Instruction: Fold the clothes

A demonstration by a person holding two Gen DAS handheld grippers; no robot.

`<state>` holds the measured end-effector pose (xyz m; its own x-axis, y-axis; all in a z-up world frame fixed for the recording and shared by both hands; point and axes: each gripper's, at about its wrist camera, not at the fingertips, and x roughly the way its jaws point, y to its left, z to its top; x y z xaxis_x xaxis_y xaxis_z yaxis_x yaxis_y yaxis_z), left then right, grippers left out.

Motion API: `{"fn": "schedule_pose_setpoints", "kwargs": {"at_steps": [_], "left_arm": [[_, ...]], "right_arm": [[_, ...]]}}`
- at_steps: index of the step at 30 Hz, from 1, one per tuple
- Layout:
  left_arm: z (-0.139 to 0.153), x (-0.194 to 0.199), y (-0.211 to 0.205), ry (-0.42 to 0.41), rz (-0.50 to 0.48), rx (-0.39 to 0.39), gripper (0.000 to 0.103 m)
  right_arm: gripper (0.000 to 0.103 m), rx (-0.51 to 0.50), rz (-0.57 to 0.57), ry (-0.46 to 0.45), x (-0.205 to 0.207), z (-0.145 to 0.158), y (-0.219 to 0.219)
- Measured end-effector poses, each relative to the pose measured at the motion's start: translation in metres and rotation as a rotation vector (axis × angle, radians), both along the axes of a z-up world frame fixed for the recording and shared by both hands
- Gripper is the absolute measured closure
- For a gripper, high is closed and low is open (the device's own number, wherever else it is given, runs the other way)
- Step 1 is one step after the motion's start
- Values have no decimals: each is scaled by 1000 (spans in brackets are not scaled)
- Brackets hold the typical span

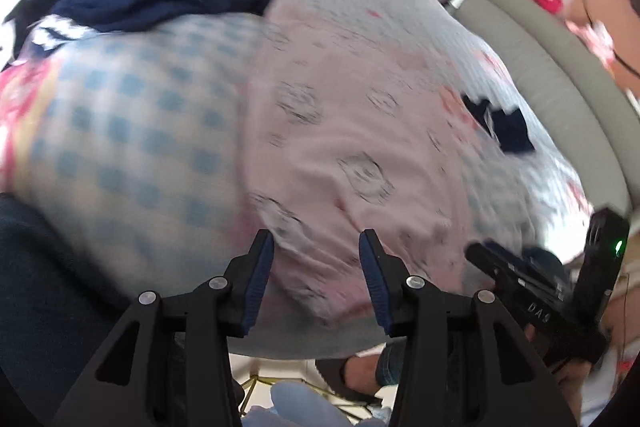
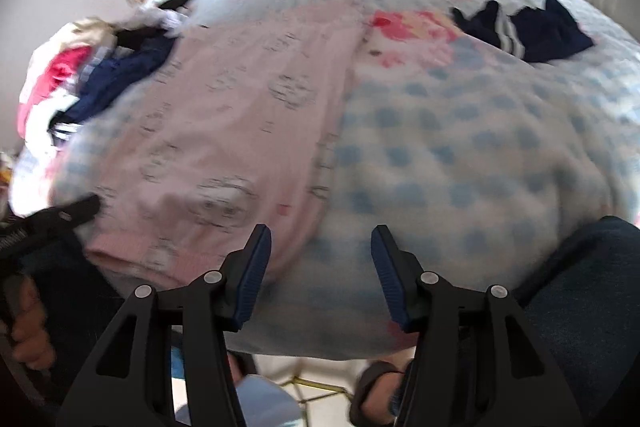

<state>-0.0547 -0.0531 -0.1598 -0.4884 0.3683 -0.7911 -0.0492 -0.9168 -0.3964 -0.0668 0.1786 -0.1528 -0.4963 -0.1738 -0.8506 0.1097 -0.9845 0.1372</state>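
White letters "DAS" on the black plastic body of the right gripper, right of the left claw; last letter blurred.

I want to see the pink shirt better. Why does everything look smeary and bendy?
Left wrist view: the pink garment is streaked by motion blur, while the left gripper looks sharp. Right wrist view: the blue-checked blanket is smeared too; both fisheye lenses bulge the bed.
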Motion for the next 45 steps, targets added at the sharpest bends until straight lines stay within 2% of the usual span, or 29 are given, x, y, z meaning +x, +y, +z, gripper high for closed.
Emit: {"fn": "schedule_pose_setpoints", "kwargs": {"at_steps": [3,5,7,10,13,14,16,18,20,23,24,25,27,28,30,33,35,40,45], "left_arm": [[-12,-3,4,-58,13,-73,56],[-10,-2,-6,-58,58,-58,56],[-6,1,-14,-47,110,-98,57],[-3,6,-22,-32,117,-44,57],[1,10,-15,-7,68,-3,56],[-2,10,-13,-21,68,-25,56],[-12,9,-14,-74,98,-82,57],[-16,11,-27,-100,162,-64,57],[-9,14,-39,-73,213,-43,57],[-4,19,-44,-41,179,91,57],[-5,19,-41,-43,152,108,56],[-6,18,-36,-48,125,113,56],[-11,16,-23,-76,91,38,56],[-13,16,-22,-88,93,14,56],[-17,14,-25,-109,117,7,55],[-18,15,-38,-111,172,22,57],[-20,13,-42,-106,163,82,56],[-16,19,-33,-69,72,172,56],[-27,10,-18,-114,60,104,55]], "right_arm": [[49,-19,30,-1,3,-1,-8],[49,2,23,-23,3,-6,-8],[49,13,-16,-32,4,-5,0],[50,32,-67,-14,6,-2,11],[49,-42,-32,14,8,3,9],[49,-50,-9,19,8,4,4],[49,-27,34,9,8,1,-6],[49,6,11,-11,8,-4,-4],[49,31,-27,-28,7,-7,1],[49,-30,-55,-24,9,-4,11],[48,-71,-48,-17,11,-2,12],[48,-112,-30,-12,12,1,11],[48,-145,7,-15,14,0,5],[48,-143,21,-21,14,-3,2],[48,-69,24,-44,12,-11,-3],[48,-33,2,-54,11,-13,0],[48,-36,-9,-43,12,-10,3],[48,-161,56,-45,13,-8,-6],[48,-87,87,-78,16,-18,-19]]}}
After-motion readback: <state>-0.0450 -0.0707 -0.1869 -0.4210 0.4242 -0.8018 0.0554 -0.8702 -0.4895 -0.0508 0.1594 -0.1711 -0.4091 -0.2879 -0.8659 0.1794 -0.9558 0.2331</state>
